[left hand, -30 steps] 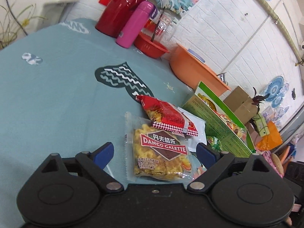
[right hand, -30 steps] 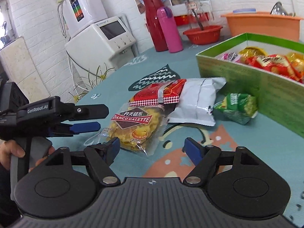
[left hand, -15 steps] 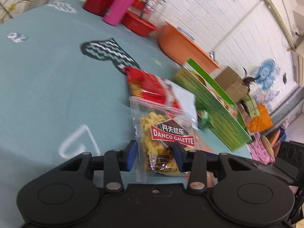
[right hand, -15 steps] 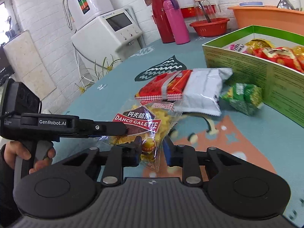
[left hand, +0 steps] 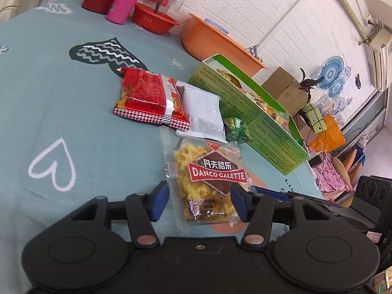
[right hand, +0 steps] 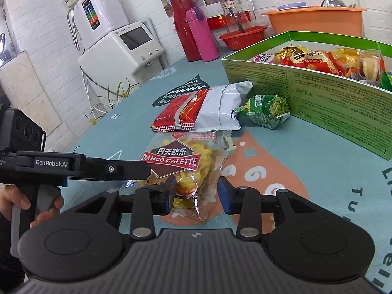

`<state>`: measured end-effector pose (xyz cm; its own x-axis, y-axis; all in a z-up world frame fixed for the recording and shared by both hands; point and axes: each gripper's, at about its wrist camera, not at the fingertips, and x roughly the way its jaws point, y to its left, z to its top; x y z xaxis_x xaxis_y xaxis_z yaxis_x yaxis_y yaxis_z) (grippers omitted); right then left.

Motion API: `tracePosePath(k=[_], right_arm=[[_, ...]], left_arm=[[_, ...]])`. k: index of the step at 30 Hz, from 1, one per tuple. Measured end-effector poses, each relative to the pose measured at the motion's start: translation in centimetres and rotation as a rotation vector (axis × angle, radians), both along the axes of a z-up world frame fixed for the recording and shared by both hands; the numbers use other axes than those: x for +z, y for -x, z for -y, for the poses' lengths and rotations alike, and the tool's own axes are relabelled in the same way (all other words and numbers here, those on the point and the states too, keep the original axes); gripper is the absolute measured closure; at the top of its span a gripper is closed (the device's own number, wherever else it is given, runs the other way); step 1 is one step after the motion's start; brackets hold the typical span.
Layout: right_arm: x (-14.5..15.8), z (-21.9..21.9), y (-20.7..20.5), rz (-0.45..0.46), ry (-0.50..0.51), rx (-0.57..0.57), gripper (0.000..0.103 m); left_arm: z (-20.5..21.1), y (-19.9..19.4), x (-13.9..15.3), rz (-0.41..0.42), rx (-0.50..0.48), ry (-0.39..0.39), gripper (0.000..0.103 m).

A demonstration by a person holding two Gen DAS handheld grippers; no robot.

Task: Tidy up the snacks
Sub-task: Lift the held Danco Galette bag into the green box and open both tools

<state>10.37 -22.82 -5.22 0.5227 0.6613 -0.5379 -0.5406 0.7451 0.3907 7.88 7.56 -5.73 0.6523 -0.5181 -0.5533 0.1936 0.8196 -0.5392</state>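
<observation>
A clear bag of yellow Danco Galette snacks (left hand: pixel 210 171) (right hand: pixel 176 159) lies flat on the teal tablecloth. My left gripper (left hand: pixel 199 202) straddles its near end, and its jaws are opening, the blue pads just off the bag's edges. My right gripper (right hand: pixel 196 196) straddles another corner of the bag with its jaws opening too. The left gripper's black body (right hand: pixel 80 165) shows in the right wrist view. Beyond the bag lie a red packet (left hand: pixel 144 95) (right hand: pixel 178 112), a white packet (left hand: pixel 203 112) (right hand: pixel 220 107) and a green packet (left hand: pixel 235 129) (right hand: pixel 267 110). The green box (left hand: pixel 257 122) (right hand: pixel 318 103) holds several snacks.
At the table's far end stand a red thermos (right hand: pixel 182 29), a pink bottle (right hand: pixel 201 36), a red basket (right hand: pixel 242 36) and an orange basin (right hand: pixel 316 22). White appliances (right hand: pixel 117 49) stand beyond the table's left edge. A person's hand (right hand: pixel 22 201) grips the left handle.
Both grippers went from wide open to closed around the Danco Galette bag, then parted again. The bag now lies nearer to me, clear of the red packet that overlapped it.
</observation>
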Motion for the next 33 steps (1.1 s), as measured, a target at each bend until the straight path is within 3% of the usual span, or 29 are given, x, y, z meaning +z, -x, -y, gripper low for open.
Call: tracePosePath(k=[5,14,18,23,28,33], right_arm=[[-0.2,-0.4,0.2,0.004,-0.004,0.023,0.051],[4.0,2.7,1.1,0.139,-0.061,-0.022,0.059],[6.0,3.8,-0.5,0.22,-0.082,-0.084,0.059],[7.3,5.1,-3.5,0.269,-0.087,-0.17,0.059],[7.1,6.5,-7.1,0.258,-0.103,-0.257,0.059],[6.7,7.5,-10.4,0.237,-0.115,-0.322,0.059]], left_arm=[[1.3,-0.1,0.1,0.006,0.015,-0.009,0.058],[3.5,0.1,4.8,0.152,-0.057,-0.006,0.061],[5.0,-2.2,7.1,0.226,-0.086,-0.002,0.061],[7.1,-6.5,8.5,0.256,-0.118,0.019,0.061],[9.9,-10.6,9.1,0.269,-0.129,-0.019,0.061],[11.0,-14.8,8.6,0.228,-0.144,0.005,0.061]])
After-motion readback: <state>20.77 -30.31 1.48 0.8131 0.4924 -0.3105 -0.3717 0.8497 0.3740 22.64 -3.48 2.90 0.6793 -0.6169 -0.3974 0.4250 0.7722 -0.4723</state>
